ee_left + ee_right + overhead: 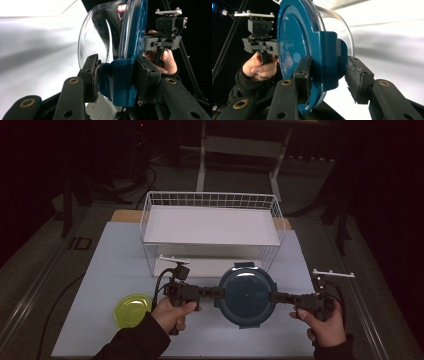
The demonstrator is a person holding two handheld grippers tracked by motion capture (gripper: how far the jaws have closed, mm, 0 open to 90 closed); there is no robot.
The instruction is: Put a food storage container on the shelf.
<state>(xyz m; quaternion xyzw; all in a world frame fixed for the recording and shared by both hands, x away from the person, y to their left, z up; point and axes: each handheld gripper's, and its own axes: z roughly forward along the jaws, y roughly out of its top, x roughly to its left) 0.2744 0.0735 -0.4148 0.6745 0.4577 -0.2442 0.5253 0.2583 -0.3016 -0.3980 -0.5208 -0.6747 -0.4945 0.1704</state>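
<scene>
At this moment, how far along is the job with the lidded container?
Done: both tools grip the round clear container with the dark blue lid by its side clasps, left tool, right tool. In hand: held between them in front of the white wire basket. Left: setting it down; where is unclear.

The high view looks forward and down from above the near edge of the table [125,265], taking in everything up to the wire basket [210,202] at the far side. Each gripper view sits very close, probably nearly level, facing inward from left and right. All three share the blue-lidded container [246,295], and each gripper view catches the opposite hand.
</scene>
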